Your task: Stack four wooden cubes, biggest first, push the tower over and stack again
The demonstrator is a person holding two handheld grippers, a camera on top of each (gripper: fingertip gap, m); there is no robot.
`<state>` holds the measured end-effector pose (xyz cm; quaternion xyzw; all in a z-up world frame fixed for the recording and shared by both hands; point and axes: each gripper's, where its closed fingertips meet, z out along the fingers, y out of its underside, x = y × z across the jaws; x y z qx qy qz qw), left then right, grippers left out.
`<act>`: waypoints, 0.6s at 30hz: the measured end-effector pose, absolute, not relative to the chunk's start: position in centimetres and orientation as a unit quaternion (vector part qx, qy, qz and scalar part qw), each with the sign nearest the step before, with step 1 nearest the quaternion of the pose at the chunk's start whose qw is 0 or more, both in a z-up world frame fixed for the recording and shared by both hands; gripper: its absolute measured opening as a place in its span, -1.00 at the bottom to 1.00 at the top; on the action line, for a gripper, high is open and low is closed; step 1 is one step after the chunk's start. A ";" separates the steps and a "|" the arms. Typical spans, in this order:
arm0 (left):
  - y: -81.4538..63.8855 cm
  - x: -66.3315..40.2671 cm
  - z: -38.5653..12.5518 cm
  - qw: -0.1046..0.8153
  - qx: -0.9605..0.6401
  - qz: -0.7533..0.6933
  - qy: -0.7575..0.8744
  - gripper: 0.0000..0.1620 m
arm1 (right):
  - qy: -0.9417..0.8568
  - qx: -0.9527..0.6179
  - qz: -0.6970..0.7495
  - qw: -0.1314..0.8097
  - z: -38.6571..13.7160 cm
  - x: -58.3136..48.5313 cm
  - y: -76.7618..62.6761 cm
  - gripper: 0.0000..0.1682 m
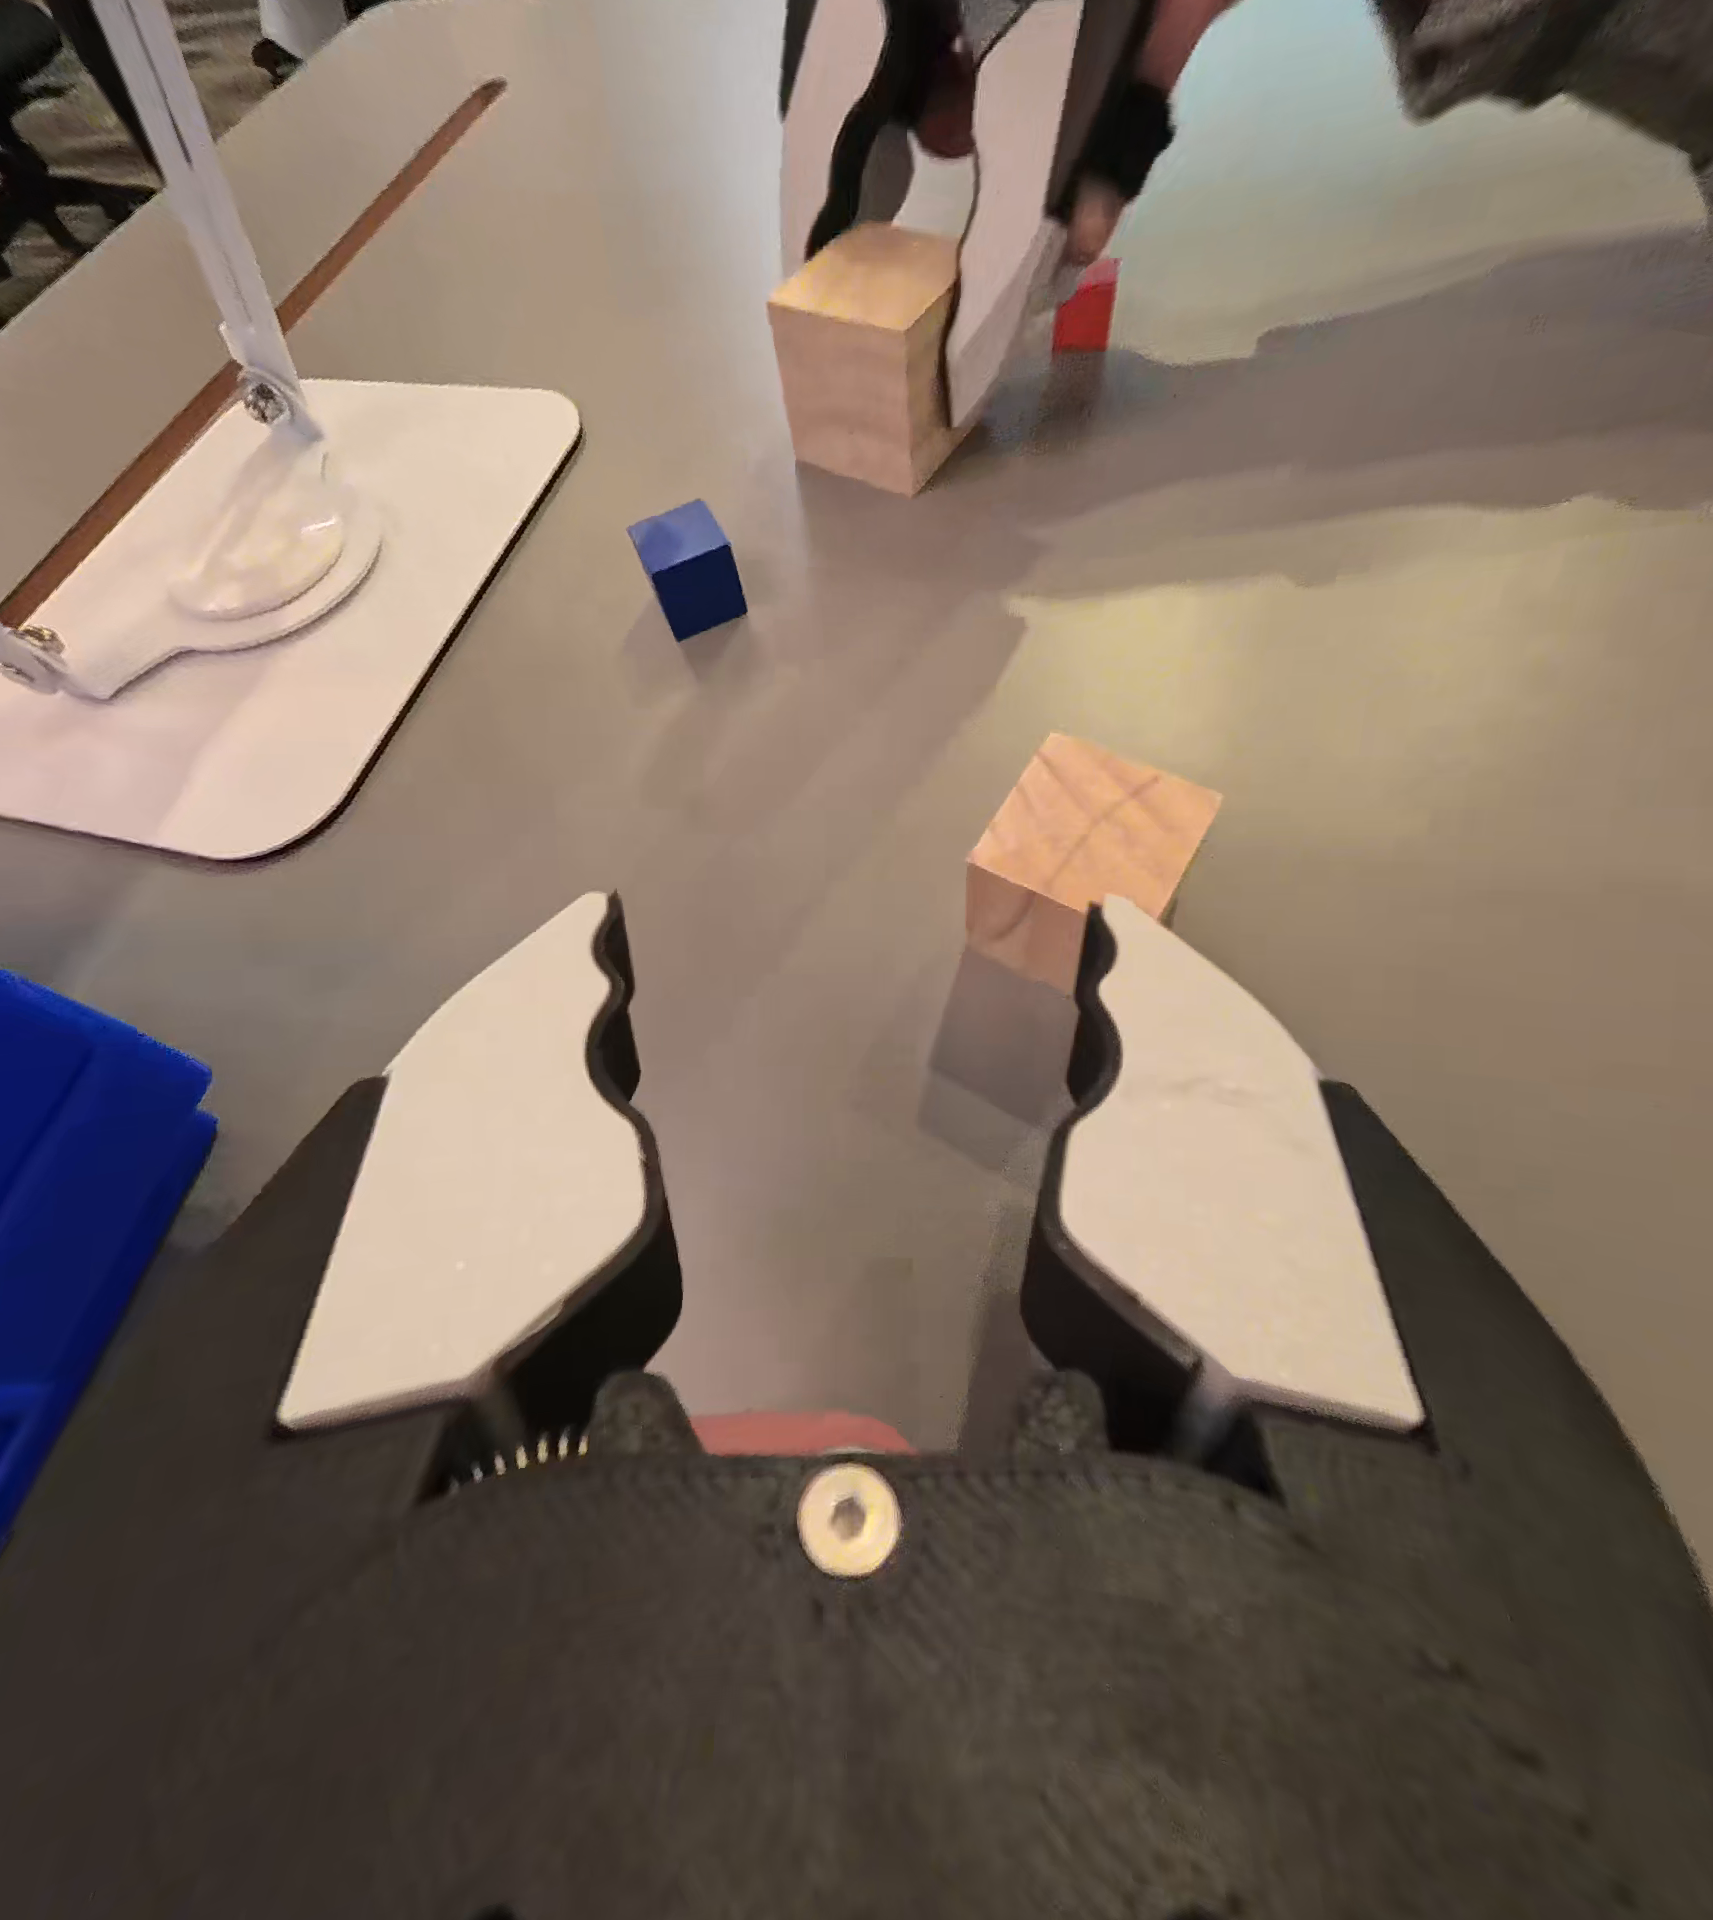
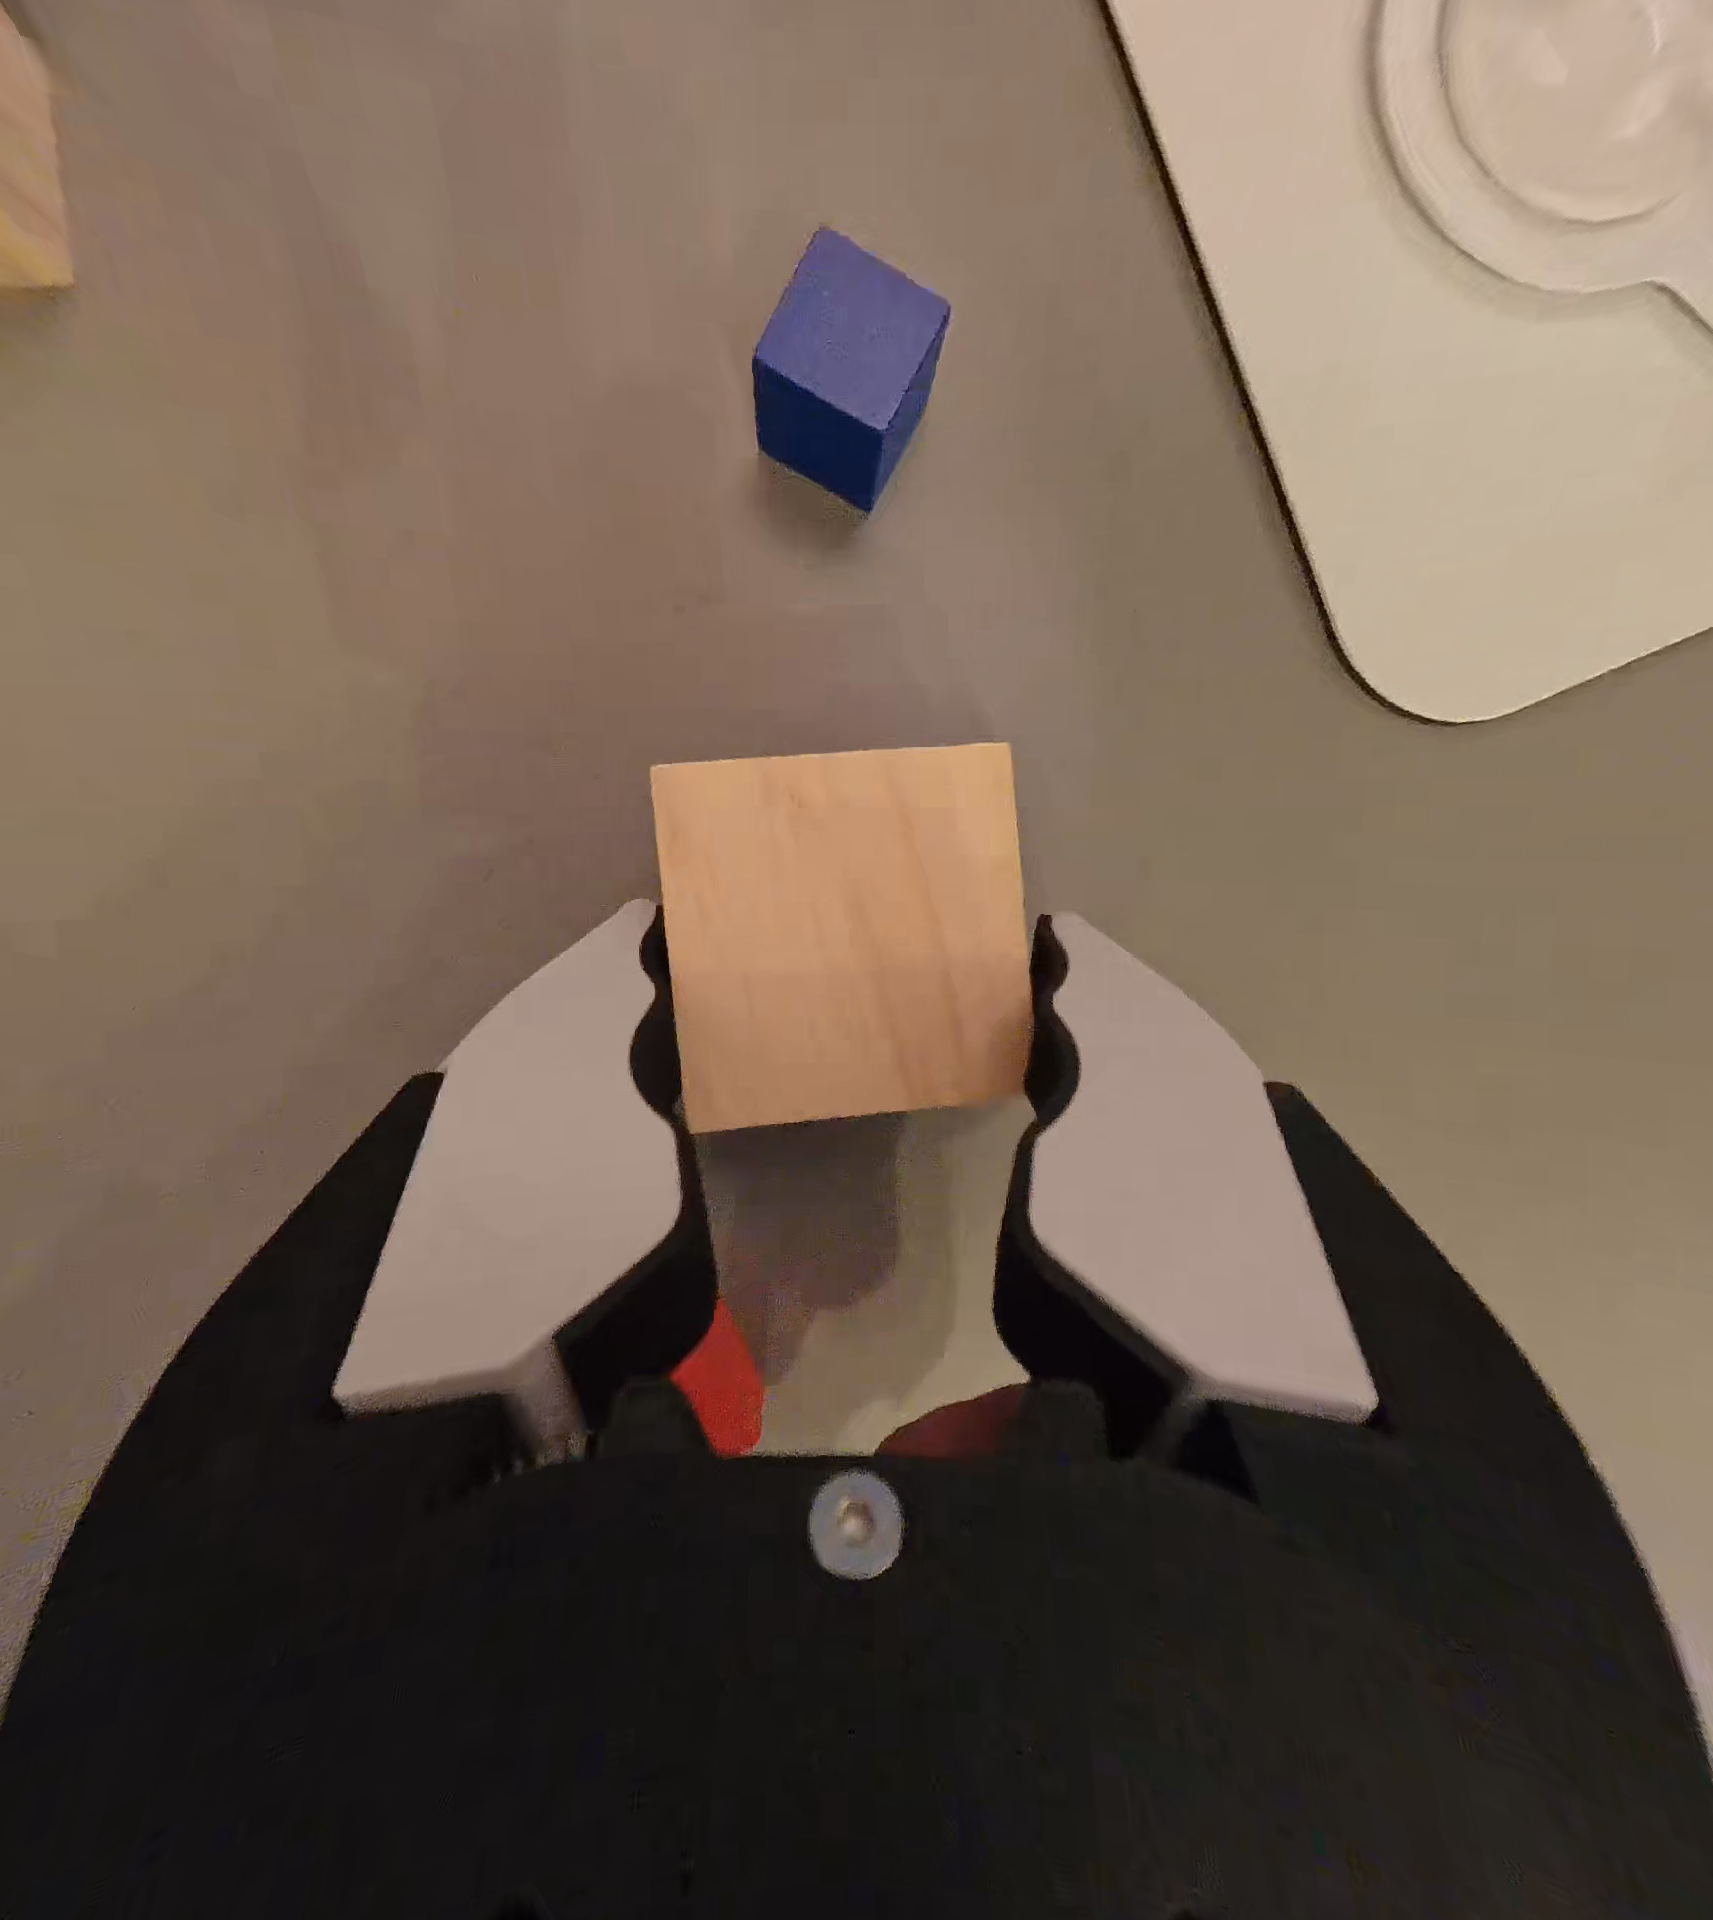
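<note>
Big cube (image 2: 836, 935) upright between tool (image 2: 847, 1013) tips

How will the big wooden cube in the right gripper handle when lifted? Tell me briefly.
Probably rigid: the big wooden cube shows solid grain and sharp edges. Its smooth flat sides could slip a little in the right gripper, whose fingers clamp only its near half. Broad flat faces make rolling or tipping unlikely.
</note>
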<state>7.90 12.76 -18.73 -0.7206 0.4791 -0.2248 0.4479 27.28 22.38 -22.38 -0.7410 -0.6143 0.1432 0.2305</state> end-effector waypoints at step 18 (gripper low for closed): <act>9.4 11.8 -21.6 0.364 -0.667 -0.261 0.595 0.05 | -0.765 -0.569 0.241 0.181 -22.0 21.9 7.7 0.15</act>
